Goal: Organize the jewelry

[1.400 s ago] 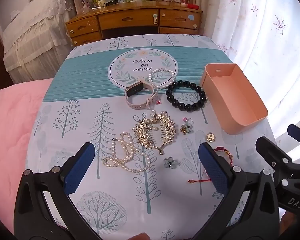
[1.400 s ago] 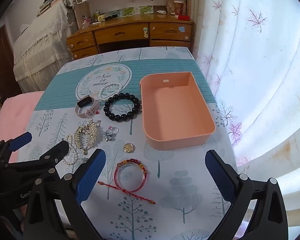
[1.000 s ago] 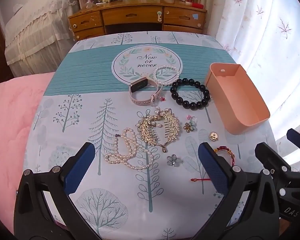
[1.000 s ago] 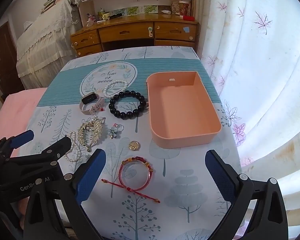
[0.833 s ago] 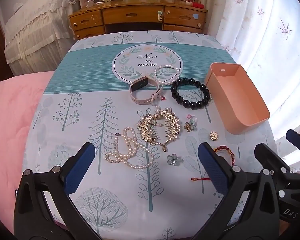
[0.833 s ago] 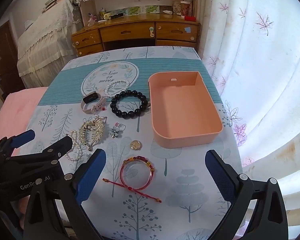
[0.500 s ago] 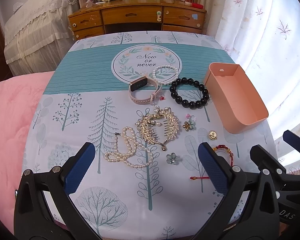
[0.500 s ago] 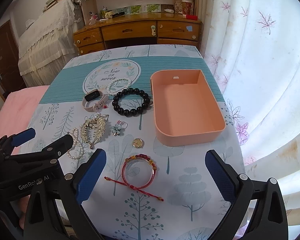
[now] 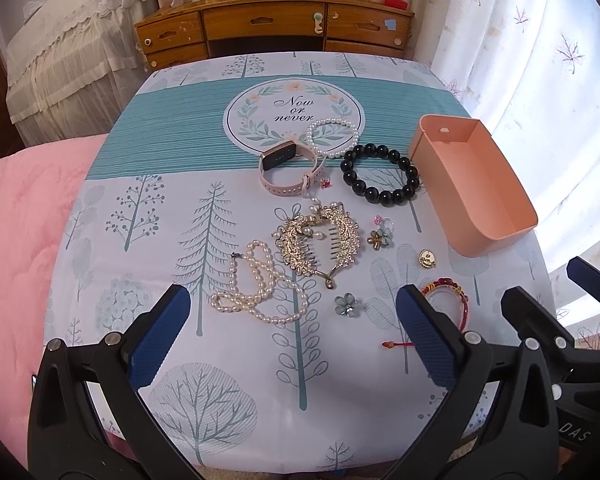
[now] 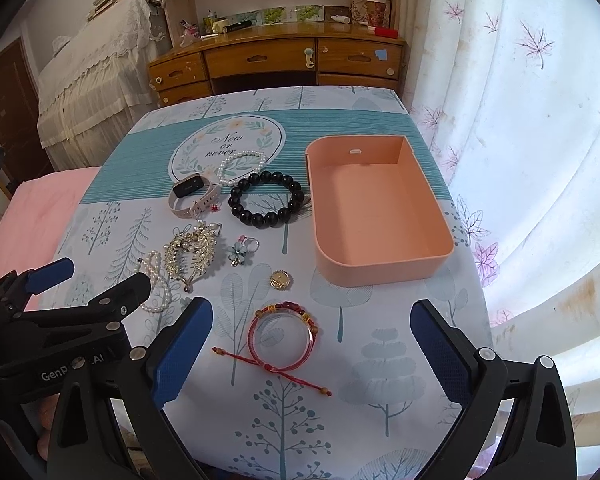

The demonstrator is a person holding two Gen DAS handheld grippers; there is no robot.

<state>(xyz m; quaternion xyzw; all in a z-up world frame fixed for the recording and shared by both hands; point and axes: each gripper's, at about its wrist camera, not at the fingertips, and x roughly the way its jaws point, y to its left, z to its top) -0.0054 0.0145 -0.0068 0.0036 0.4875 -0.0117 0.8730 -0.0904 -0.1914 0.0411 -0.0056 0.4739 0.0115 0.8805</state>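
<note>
— We held both grippers wide open, empty. The red bracelet lay flat between our right gripper fingers, just ahead.

— Left gripper faced the pearls; pink tray sat right of the bracelet, beyond it.

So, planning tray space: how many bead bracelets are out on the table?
3: white pearl bracelet on the round print, black bead bracelet left of the tray, red bracelet near the right gripper.
</note>
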